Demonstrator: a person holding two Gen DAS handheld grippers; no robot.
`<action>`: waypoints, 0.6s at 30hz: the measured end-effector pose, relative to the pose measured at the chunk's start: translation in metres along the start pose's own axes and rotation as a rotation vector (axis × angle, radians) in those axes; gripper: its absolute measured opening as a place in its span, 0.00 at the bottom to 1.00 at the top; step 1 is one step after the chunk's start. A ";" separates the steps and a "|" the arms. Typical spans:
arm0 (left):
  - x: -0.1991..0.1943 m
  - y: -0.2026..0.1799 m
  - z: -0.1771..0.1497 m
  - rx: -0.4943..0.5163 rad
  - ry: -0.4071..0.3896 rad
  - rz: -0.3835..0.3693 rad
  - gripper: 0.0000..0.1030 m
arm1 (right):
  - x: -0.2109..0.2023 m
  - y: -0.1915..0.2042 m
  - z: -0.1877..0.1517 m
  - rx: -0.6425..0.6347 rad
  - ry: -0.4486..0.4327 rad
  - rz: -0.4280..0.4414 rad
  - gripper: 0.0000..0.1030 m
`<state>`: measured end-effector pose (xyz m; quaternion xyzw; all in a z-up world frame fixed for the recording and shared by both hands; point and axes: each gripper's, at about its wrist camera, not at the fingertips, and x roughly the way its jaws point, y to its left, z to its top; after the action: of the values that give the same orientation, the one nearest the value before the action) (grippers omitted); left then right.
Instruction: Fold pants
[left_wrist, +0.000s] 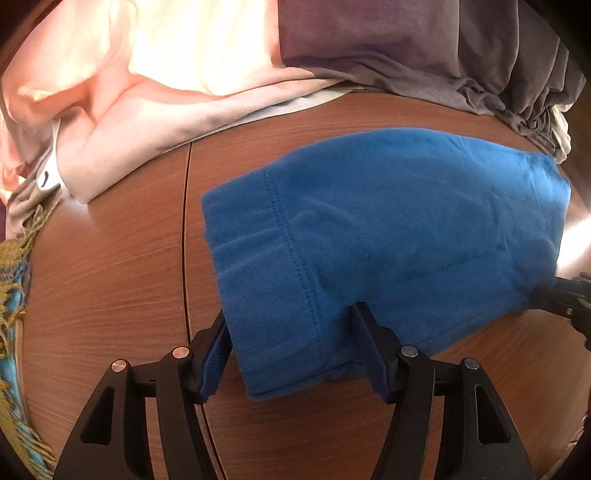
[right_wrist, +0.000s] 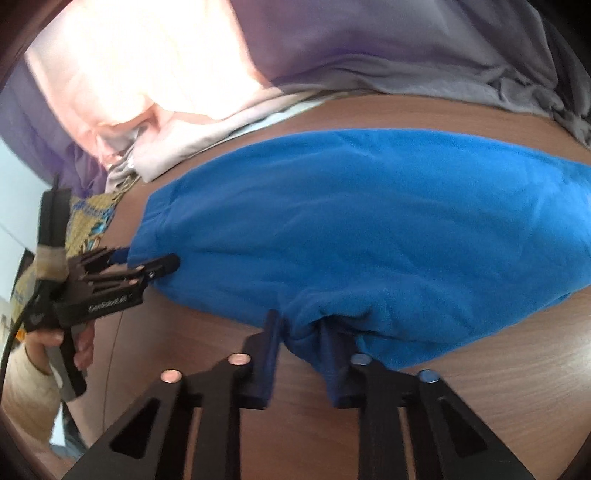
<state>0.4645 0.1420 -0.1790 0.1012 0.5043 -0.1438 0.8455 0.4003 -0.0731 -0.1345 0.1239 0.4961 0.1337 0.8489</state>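
Blue fleece pants (left_wrist: 388, 229) lie folded on a brown wooden table (left_wrist: 110, 280); they also show in the right wrist view (right_wrist: 369, 221). My left gripper (left_wrist: 291, 332) straddles the near left corner of the pants, jaws wide apart, one finger on each side of the cloth. It shows from the side in the right wrist view (right_wrist: 147, 262). My right gripper (right_wrist: 299, 332) has its jaws fairly close around a bunched fold at the near edge of the pants. Its tip shows at the right edge of the left wrist view (left_wrist: 554, 291).
A pile of pink (left_wrist: 110, 92) and grey-purple (left_wrist: 424, 48) clothes lies along the far side of the table. A gold and turquoise fringed cloth (left_wrist: 14, 288) lies at the left edge. A seam (left_wrist: 184, 236) runs across the tabletop.
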 end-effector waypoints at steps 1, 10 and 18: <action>-0.001 -0.002 0.000 0.008 -0.001 0.011 0.61 | -0.004 0.000 -0.002 -0.013 -0.007 -0.007 0.15; 0.000 -0.007 0.003 0.070 0.003 0.057 0.66 | -0.011 0.007 -0.028 -0.055 0.001 -0.047 0.11; -0.001 -0.006 0.004 0.062 -0.006 0.088 0.75 | -0.006 0.005 -0.041 -0.028 0.028 -0.054 0.12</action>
<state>0.4653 0.1356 -0.1761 0.1490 0.4922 -0.1224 0.8489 0.3614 -0.0672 -0.1474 0.0966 0.5093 0.1196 0.8468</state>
